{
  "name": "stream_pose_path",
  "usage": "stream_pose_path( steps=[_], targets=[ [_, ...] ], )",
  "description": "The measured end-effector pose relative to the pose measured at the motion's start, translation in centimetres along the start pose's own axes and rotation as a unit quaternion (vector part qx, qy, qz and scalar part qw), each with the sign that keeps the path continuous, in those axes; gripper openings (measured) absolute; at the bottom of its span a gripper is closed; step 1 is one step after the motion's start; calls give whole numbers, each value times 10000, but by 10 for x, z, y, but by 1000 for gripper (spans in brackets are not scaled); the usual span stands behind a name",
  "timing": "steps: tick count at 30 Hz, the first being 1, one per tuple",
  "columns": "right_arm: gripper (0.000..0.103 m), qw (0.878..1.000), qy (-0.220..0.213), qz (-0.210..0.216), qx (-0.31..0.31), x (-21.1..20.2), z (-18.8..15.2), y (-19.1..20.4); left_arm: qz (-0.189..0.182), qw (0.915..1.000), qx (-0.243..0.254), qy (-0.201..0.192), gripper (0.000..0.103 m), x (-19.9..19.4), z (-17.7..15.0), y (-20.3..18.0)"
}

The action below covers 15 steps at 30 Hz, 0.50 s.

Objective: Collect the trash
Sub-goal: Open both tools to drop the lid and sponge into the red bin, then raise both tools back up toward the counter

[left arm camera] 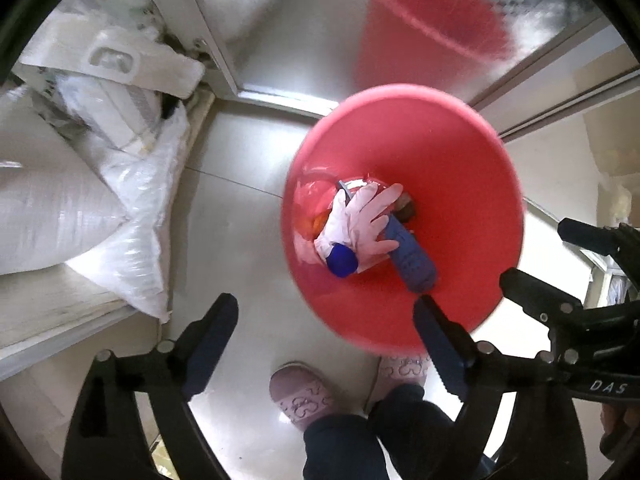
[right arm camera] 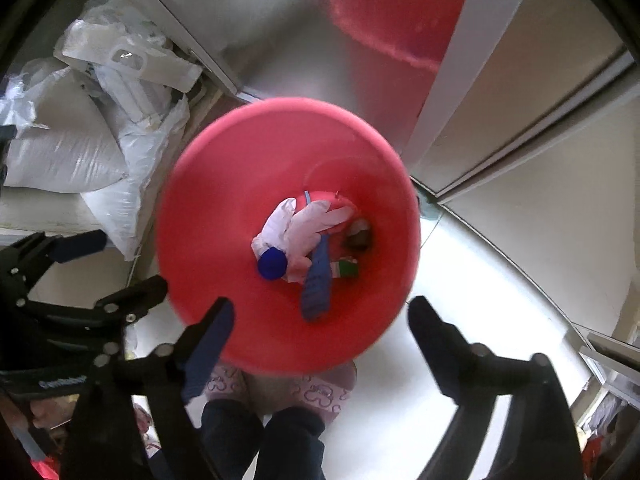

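A red bin stands on the pale floor, seen from above; it also shows in the right wrist view. Inside lie a white rubber glove, a blue sock, a blue cap, a dark lump and a green-white scrap. My left gripper is open and empty above the bin's near rim. My right gripper is open and empty above the same rim. Each gripper shows in the other's view, the right and the left.
White sacks and plastic bags pile at the left on a low ledge. A reflective metal door behind the bin mirrors it. The person's pink slippers stand just before the bin.
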State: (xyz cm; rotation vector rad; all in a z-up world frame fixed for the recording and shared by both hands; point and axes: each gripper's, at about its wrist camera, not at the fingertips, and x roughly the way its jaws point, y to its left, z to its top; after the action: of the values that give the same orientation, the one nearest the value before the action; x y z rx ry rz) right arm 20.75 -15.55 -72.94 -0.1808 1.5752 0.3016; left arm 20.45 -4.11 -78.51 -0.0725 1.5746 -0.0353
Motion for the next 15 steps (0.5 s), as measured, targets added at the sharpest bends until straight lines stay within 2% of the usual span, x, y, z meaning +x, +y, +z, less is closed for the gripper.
stream_pose_path(
  steps=[2, 5, 7, 15],
  targets=[
    [100, 10000, -60, -26, -6, -19, -2, 4, 50, 10000, 5, -73, 89, -25, -4, 1],
    [102, 9998, -196, -27, 72, -56, -5, 12, 14, 9999, -12, -168, 90, -66, -9, 4],
    [102, 9997, -213, -25, 138, -83, -9, 16, 22, 9998, -66, -188, 96, -98, -12, 6],
    [102, 9976, -542, 186, 394, -228, -33, 44, -4, 9976, -236, -646, 102, -265, -36, 6]
  ],
)
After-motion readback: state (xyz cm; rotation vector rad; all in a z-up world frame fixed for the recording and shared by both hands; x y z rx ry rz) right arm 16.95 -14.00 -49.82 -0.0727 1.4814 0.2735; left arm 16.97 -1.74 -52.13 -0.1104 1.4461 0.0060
